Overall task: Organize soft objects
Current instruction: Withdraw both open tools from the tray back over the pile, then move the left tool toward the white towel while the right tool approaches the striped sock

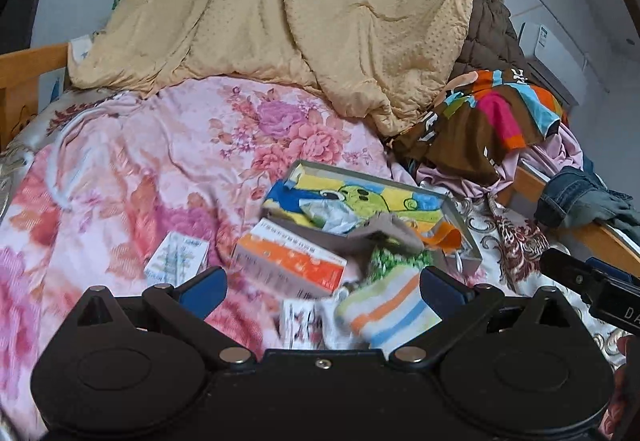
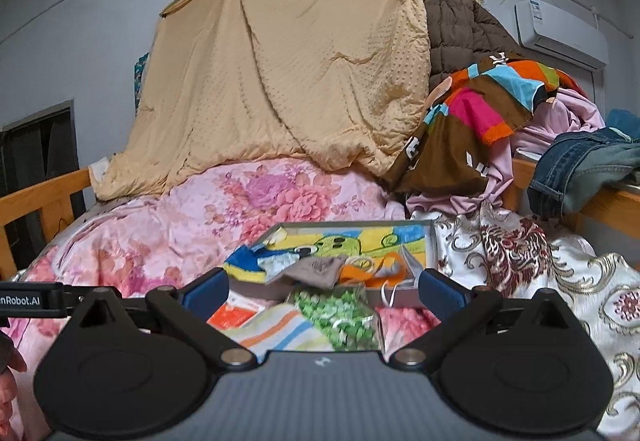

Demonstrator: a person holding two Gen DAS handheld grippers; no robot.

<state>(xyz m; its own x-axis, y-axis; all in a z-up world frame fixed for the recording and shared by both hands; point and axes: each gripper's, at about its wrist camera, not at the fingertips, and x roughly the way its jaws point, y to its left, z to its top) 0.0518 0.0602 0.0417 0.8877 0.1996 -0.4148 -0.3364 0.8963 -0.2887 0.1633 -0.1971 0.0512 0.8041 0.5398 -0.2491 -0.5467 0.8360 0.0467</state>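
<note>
From your left wrist view, your left gripper [image 1: 322, 291] has its jaws spread wide, holding nothing; a striped sock [image 1: 390, 311] lies on the floral bedspread [image 1: 120, 177] between them, beside an orange box [image 1: 290, 265]. Beyond sits a shallow grey tray [image 1: 460, 219] with a cartoon towel [image 1: 400, 201] inside.

From your right wrist view, your right gripper [image 2: 322, 291] is equally wide and empty, above a green-patterned cloth [image 2: 340, 315] just before the tray [image 2: 430, 237].

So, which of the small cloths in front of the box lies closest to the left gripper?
The striped cloth, with orange, blue and pale green bands, lies between the open fingers of the left gripper. The green leafy cloth lies farther away, by the box.
</note>
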